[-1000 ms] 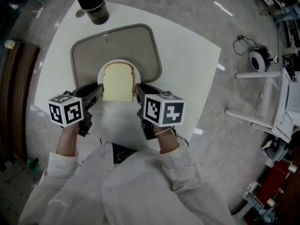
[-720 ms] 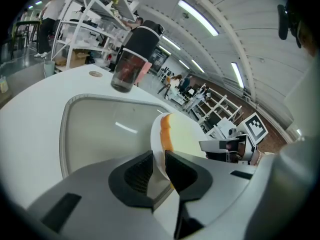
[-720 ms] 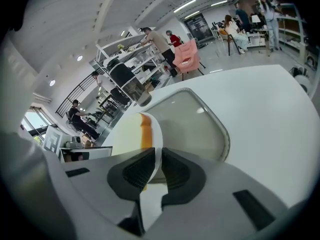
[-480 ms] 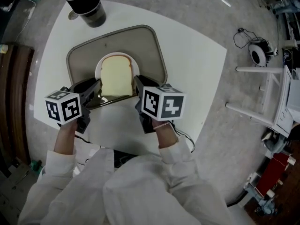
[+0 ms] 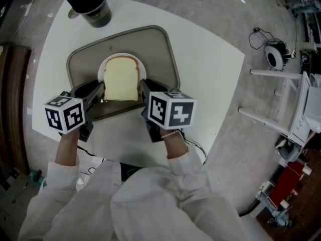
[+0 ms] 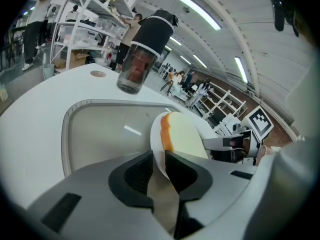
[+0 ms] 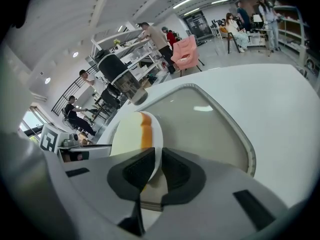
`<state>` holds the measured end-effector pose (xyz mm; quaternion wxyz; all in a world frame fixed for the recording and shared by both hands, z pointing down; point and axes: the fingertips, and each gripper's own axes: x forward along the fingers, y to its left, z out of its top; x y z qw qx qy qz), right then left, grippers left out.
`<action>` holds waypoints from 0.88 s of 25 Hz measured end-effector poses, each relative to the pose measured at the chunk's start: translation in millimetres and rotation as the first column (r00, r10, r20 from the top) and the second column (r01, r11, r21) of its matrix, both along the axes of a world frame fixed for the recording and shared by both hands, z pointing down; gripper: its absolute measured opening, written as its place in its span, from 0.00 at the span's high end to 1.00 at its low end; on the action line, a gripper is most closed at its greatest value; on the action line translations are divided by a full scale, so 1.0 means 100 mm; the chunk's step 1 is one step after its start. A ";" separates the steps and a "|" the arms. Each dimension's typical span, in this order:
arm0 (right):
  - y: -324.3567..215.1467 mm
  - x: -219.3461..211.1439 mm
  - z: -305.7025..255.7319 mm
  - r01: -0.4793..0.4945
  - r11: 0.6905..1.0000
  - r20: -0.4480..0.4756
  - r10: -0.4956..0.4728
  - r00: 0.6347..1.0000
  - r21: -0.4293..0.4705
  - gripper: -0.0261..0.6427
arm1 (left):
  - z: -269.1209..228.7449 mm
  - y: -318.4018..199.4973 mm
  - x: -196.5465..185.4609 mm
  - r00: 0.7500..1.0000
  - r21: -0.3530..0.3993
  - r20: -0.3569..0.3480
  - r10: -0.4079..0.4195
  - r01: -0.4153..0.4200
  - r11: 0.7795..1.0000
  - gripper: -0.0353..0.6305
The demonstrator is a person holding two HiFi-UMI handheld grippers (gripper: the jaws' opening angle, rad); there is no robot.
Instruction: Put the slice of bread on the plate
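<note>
A slice of pale bread (image 5: 122, 79) with a brown crust lies on a small white plate (image 5: 107, 65). The plate sits over the near half of the grey tray (image 5: 168, 54); whether it touches the tray I cannot tell. My left gripper (image 5: 100, 88) is shut on the plate's left rim. My right gripper (image 5: 142, 86) is shut on its right rim. In the left gripper view the plate rim (image 6: 156, 143) runs between the jaws of the left gripper (image 6: 159, 166), bread (image 6: 184, 136) beyond. In the right gripper view the right gripper (image 7: 156, 166) pinches the plate (image 7: 158, 134) beside the bread (image 7: 126, 134).
A black tumbler with a clear base (image 5: 86, 3) stands on the white table (image 5: 210, 69) behind the tray's far left corner. White frames and a cable reel (image 5: 275, 59) stand on the floor at the right. The table's near edge is under my hands.
Both grippers have carried the plate with the bread away from me, from the tray's near edge to further over the tray.
</note>
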<state>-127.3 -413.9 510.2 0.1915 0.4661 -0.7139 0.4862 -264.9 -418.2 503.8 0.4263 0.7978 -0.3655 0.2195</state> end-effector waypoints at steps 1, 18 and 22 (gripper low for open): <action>-0.02 0.00 0.01 0.003 1.000 -0.004 -0.003 1.000 0.000 0.88 | 0.01 -0.01 0.00 1.000 0.004 0.007 0.001 -0.001 1.000 0.83; -0.03 -0.08 0.11 0.057 0.998 -0.070 -0.056 0.996 0.004 0.88 | 0.09 -0.06 -0.05 0.998 0.008 0.046 0.030 -0.031 0.999 0.83; -0.03 -0.06 0.16 0.072 0.997 -0.111 -0.069 0.991 0.020 0.88 | 0.13 -0.07 -0.01 0.997 0.016 0.069 0.032 -0.033 0.999 0.83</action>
